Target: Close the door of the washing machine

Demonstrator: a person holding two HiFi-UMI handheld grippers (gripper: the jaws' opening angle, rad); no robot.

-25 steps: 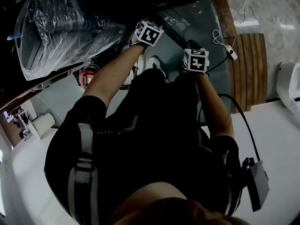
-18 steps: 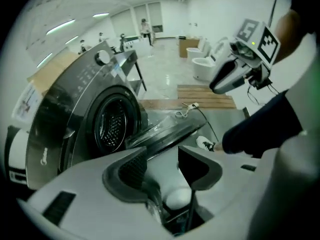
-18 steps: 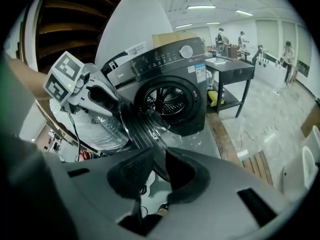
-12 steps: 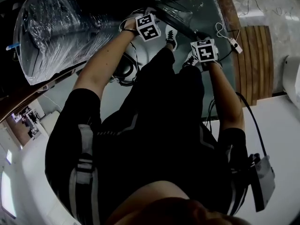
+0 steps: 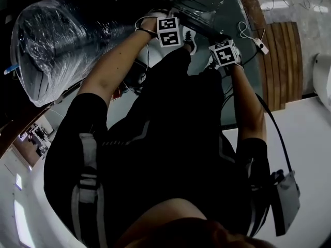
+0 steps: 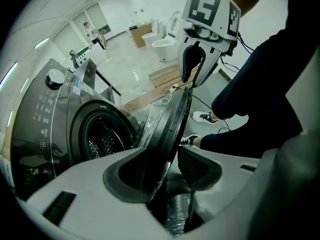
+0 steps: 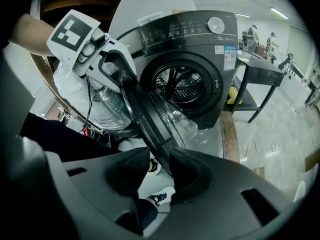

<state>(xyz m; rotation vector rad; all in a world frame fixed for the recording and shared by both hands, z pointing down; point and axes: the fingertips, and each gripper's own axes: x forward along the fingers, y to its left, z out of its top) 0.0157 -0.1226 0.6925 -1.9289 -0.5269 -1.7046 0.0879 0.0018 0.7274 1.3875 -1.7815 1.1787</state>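
A dark grey washing machine [image 7: 200, 44] stands with its drum [image 7: 180, 86] exposed. Its round glass door [image 7: 150, 114] hangs open, seen edge-on in the left gripper view [image 6: 175, 124]. My left gripper [image 6: 172, 156] points down over the door's rim, which runs between its open jaws beside the left pad. My right gripper [image 7: 160, 166] has just been opening its jaws and straddles the same rim, pads [image 7: 192, 171] apart from it. Each shows in the other's view: the right gripper [image 6: 195, 76] and the left gripper [image 7: 112, 69]. From the head camera only their marker cubes [image 5: 169, 31] [image 5: 225, 53] show.
A bulky plastic-wrapped object [image 5: 62, 40] lies left of the machine. The person's legs and shoes [image 6: 204, 117] stand close to the door. A wooden strip [image 5: 274, 66] and a cable with a white plug [image 5: 257, 45] lie on the floor. A black table [image 7: 257, 79] stands to the right.
Both hands have sunk towards the door's rim. The left gripper's cube has rolled round. The right gripper has shifted right and further from the body.
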